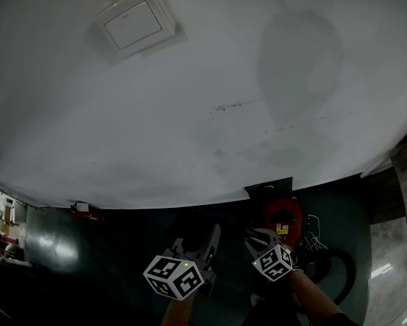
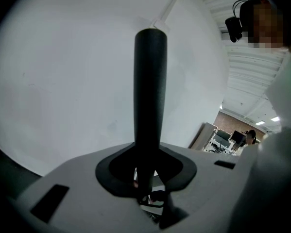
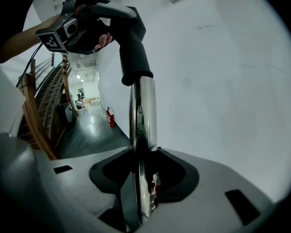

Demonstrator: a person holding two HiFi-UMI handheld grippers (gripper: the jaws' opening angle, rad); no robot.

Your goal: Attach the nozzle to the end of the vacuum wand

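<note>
My left gripper [image 2: 147,178] is shut on a straight black tube, the nozzle [image 2: 150,91], which sticks out past the jaws toward the white wall. My right gripper [image 3: 144,188] is shut on the chrome vacuum wand [image 3: 143,115]. A black bent handle piece [image 3: 133,47] tops the wand. The left gripper's marker cube [image 3: 54,38] and the hand on it sit at that piece's upper end; how the parts meet there is hidden. In the head view both grippers, left [image 1: 203,240] and right [image 1: 257,240], are low and close together over the dark floor.
A white wall [image 1: 203,100] with a switch plate [image 1: 134,24] fills the view ahead. The red vacuum canister [image 1: 282,217] and its black hose [image 1: 339,270] lie on the floor to the right. A wooden stair rail [image 3: 38,110] and a red extinguisher [image 3: 110,116] line the corridor.
</note>
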